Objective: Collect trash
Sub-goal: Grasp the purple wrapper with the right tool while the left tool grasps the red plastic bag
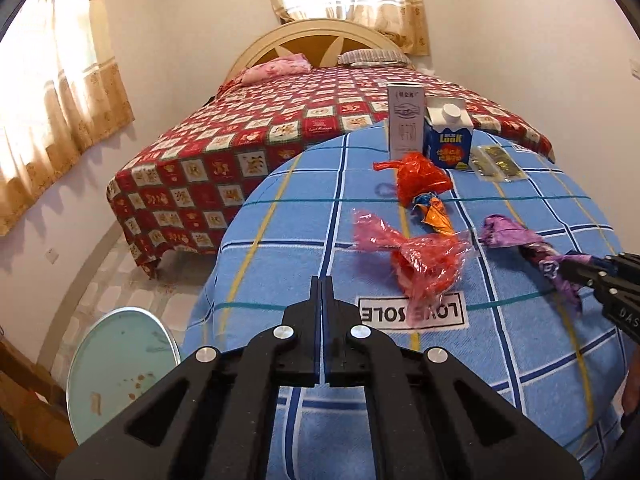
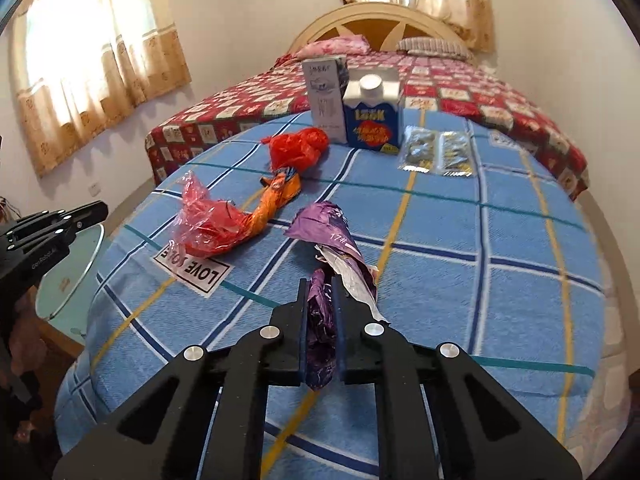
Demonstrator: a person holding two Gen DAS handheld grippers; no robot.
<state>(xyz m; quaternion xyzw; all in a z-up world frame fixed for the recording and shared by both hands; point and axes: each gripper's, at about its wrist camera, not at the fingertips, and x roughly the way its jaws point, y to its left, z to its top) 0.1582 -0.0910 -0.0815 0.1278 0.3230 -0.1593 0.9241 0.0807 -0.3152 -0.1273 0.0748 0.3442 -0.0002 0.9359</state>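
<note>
**Right gripper has the purple wrapper, left one is shut on nothing**

Right gripper (image 2: 320, 284) is clamped on the near end of the purple wrapper (image 2: 336, 232), which is pinched between its pads while the rest trails away toward 12 o'clock across the blue checked cloth (image 2: 500, 240). Left gripper (image 1: 322, 280) has its fingers pressed together with nothing in them, hovering near the cloth's left edge, just short of the "LOVE SOLE" label (image 1: 412, 308).

The other trash sits mid-cloth: a clear red wrapper (image 1: 416, 260) at about 1 o'clock from the left gripper, an orange foil wrapper (image 1: 436, 212) just behind it, then a red plastic bag (image 1: 420, 176). At the far edge, a white box (image 1: 406, 120) and a blue carton (image 1: 448, 140) stand upright side by side, with two flat foil packets (image 1: 496, 164) lying to their right.

Open room: the whole right half of the cloth is bare, and so is the near strip. The left edge drops off to a round glass tabletop (image 1: 120, 364) at 8 o'clock in the left view. The bed (image 1: 240, 148) runs behind the far edge.

Hard to tell: the text on the box is too small to read, the packets are blurry, and in the left view the right gripper is cut off at the frame edge.
</note>
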